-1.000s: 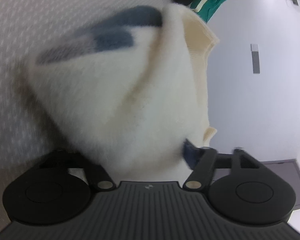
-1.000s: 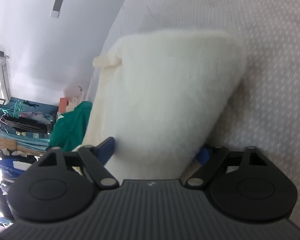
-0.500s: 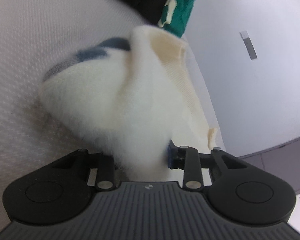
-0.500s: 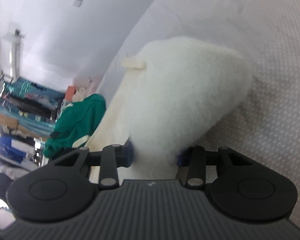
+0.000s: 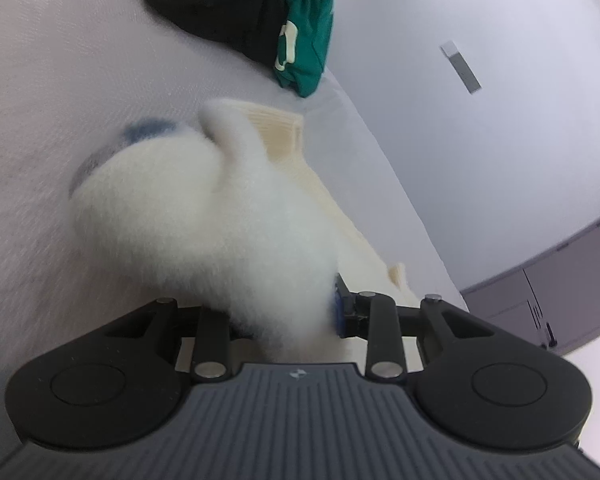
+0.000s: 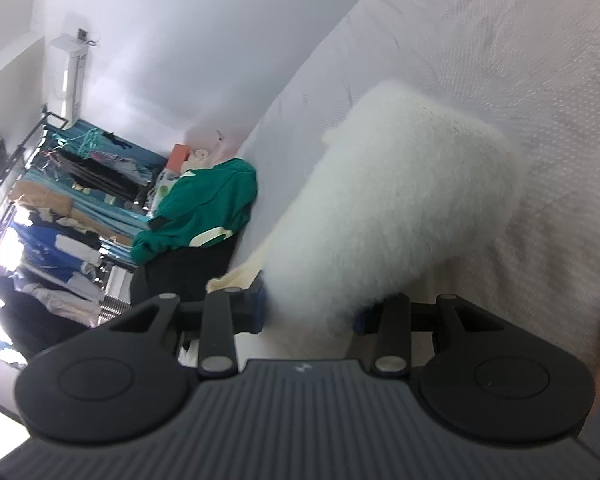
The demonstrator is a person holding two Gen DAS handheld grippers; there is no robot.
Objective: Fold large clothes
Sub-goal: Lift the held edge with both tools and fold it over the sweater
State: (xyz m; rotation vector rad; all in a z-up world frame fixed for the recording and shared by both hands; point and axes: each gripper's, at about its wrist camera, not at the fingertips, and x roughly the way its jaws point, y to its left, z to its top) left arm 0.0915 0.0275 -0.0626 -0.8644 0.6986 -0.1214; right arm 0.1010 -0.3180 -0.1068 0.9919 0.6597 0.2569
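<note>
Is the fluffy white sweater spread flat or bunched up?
Bunched up: the white sweater hangs humped from both tongs, above the bed.

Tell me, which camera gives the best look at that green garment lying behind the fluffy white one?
The right wrist view: the green garment shows broadly there, with pale trim, lying on dark clothing. The left wrist view catches only a narrow crumpled strip of it at the top, beside a black garment.

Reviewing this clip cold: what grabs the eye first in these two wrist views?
A fluffy white garment fills both views, bunched between the left tongs and the right tongs, which pinch it above the pale bed cover. Behind it, a green garment lies on black clothing near the wall.
</note>
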